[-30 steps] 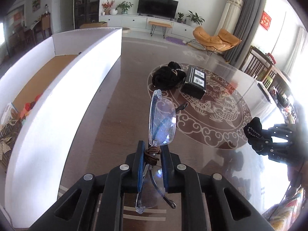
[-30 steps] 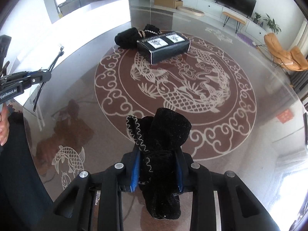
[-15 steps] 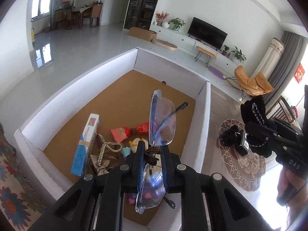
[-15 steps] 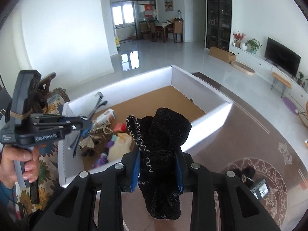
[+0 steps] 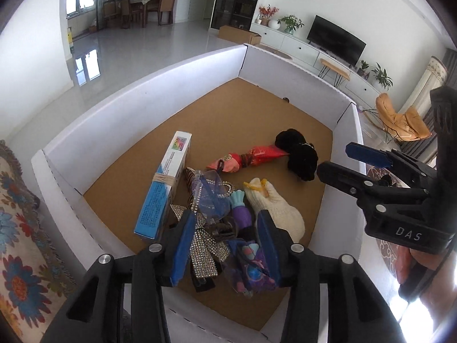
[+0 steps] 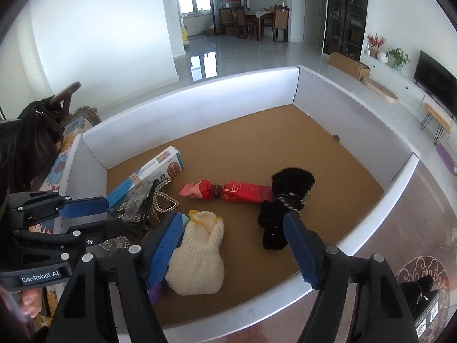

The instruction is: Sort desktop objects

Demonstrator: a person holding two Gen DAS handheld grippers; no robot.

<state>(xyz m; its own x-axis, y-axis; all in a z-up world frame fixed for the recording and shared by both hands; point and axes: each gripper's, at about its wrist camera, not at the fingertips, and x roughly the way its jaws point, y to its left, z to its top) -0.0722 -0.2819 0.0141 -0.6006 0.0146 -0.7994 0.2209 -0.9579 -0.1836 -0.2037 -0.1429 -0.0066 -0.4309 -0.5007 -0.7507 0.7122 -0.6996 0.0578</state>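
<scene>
A white-walled box (image 5: 142, 97) with a brown floor holds the sorted items. My left gripper (image 5: 225, 240) is open and empty above the pile; the clear blue-armed glasses (image 5: 211, 197) lie on the rhinestone pieces below it. My right gripper (image 6: 234, 245) is open and empty over the box (image 6: 200, 97); the black pouch (image 6: 282, 205) lies on the floor beyond its fingers, also in the left wrist view (image 5: 300, 154). The right gripper shows in the left wrist view (image 5: 342, 160), and the left gripper in the right wrist view (image 6: 94, 214).
In the box lie a blue-white carton (image 5: 165, 185), a red packet (image 5: 245, 157), a cream knitted glove (image 5: 274, 208), a purple toy (image 5: 242, 214) and rhinestone jewellery (image 5: 202, 251). A black box (image 6: 420, 305) sits on the table at the right. A floral cushion (image 5: 17, 228) lies left.
Both grippers have opened over the box. The glasses have dropped onto the pile and the black pouch has dropped onto the box floor. Both cameras have tilted down into the box.
</scene>
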